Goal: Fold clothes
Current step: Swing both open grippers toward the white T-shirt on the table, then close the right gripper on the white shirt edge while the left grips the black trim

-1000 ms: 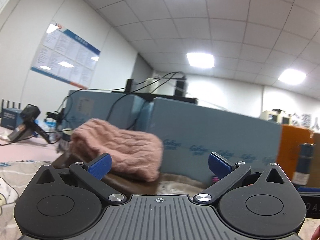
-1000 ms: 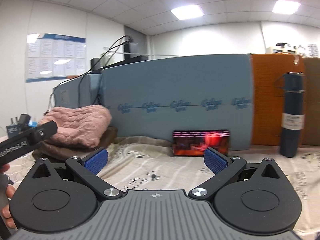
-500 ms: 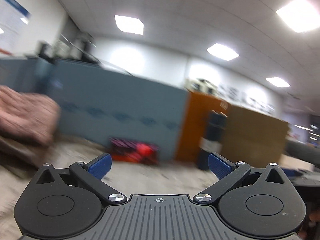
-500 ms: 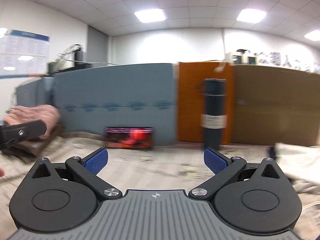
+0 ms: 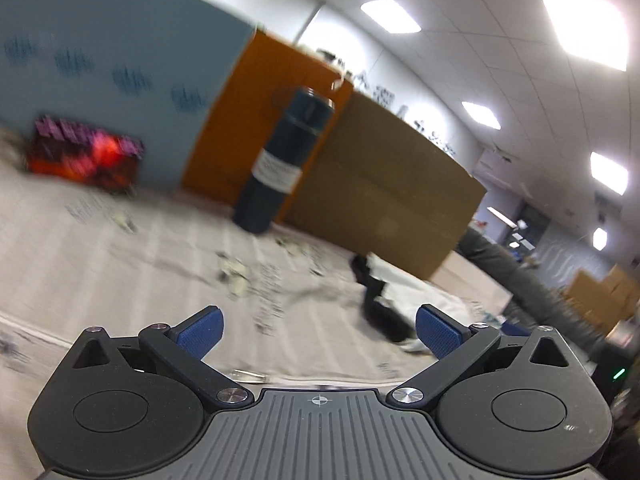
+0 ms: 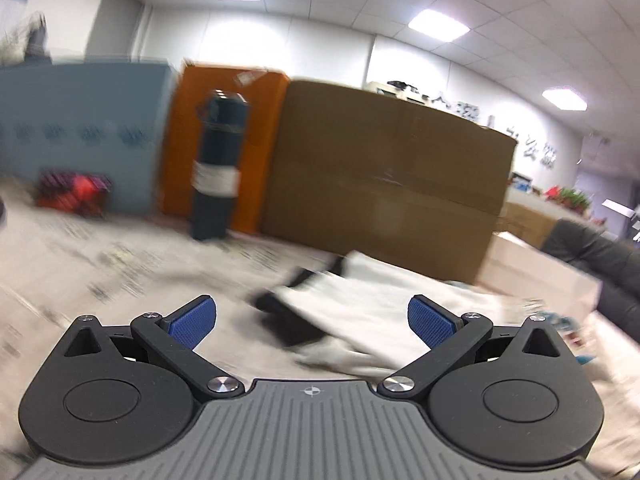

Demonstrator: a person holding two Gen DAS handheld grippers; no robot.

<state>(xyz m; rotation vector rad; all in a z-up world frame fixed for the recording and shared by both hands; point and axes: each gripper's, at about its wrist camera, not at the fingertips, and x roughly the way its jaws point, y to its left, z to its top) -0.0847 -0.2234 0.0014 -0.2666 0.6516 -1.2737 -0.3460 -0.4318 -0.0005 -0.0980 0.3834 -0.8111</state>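
A white and black garment (image 6: 352, 300) lies crumpled on the patterned table cover (image 6: 120, 264), just ahead of my right gripper (image 6: 312, 322), which is open and empty above it. The same garment shows in the left wrist view (image 5: 404, 300), ahead and to the right of my left gripper (image 5: 318, 330), which is also open and empty. Both views are blurred by motion.
A dark blue flask (image 5: 280, 164) stands at the back of the table; it also shows in the right wrist view (image 6: 216, 168). Behind it are an orange panel (image 6: 224, 120), a large cardboard box (image 6: 384, 184) and a blue-grey board (image 5: 100, 60). A red-lit phone screen (image 5: 80, 156) leans at left.
Both grippers have swung to the right, away from the pink knitted pile at left, and now face the white and black garment. Both stay open.
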